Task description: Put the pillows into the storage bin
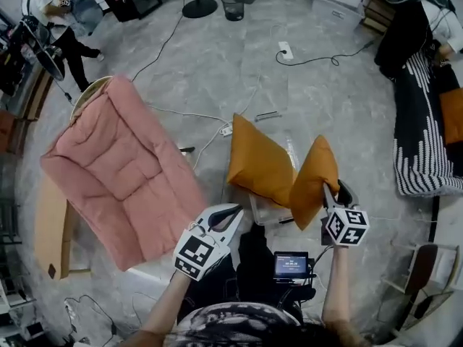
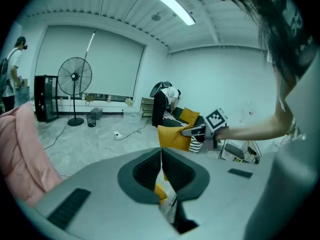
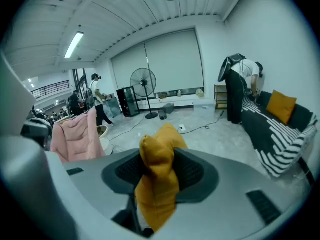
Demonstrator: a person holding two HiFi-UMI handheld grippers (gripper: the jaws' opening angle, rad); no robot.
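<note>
Orange pillow point(image 1: 313, 181) hanging from right gripper point(image 1: 329, 191) in head view. Second pillow point(image 1: 259, 161) touching it, lying on clear storage bin point(image 1: 265, 210); can't tell if inside. Left gripper point(image 1: 230, 215) near bin, beside pink padded chair point(image 1: 119, 168).
Left gripper view: jaws fully together, nothing between; held pillow in the air ahead.
Right gripper view: jaws partly closed, clamped on pillow's corner, fabric bunched between pads.
</note>
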